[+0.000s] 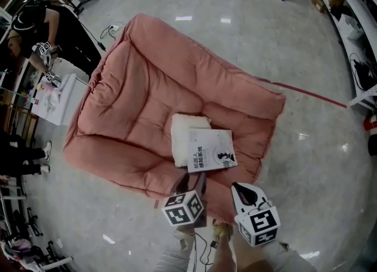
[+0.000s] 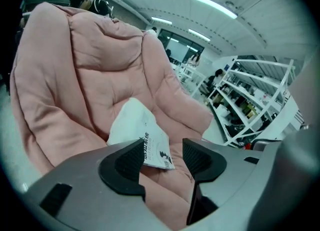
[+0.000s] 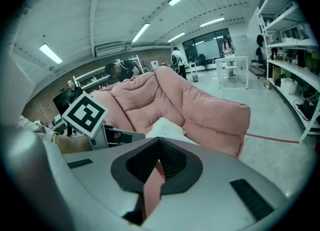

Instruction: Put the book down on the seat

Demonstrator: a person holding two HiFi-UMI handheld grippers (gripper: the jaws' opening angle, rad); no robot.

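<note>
Left hand-held gripper (image 2: 162,155) hangs jaws apart and empty, right hand-held gripper (image 3: 159,162) pinched together on nothing, and just ahead of both the book (image 1: 211,150) lies on the pink seat (image 1: 135,88), overlapping a white cushion (image 1: 185,126), light and bendy I'd judge, best gripped at its near edge.

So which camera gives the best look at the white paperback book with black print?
The head view: the white paperback book lies cover-up on the pink padded seat, seen whole. The left gripper view shows only one foreshortened corner. The right gripper view shows at most an unclear white sliver.
</note>
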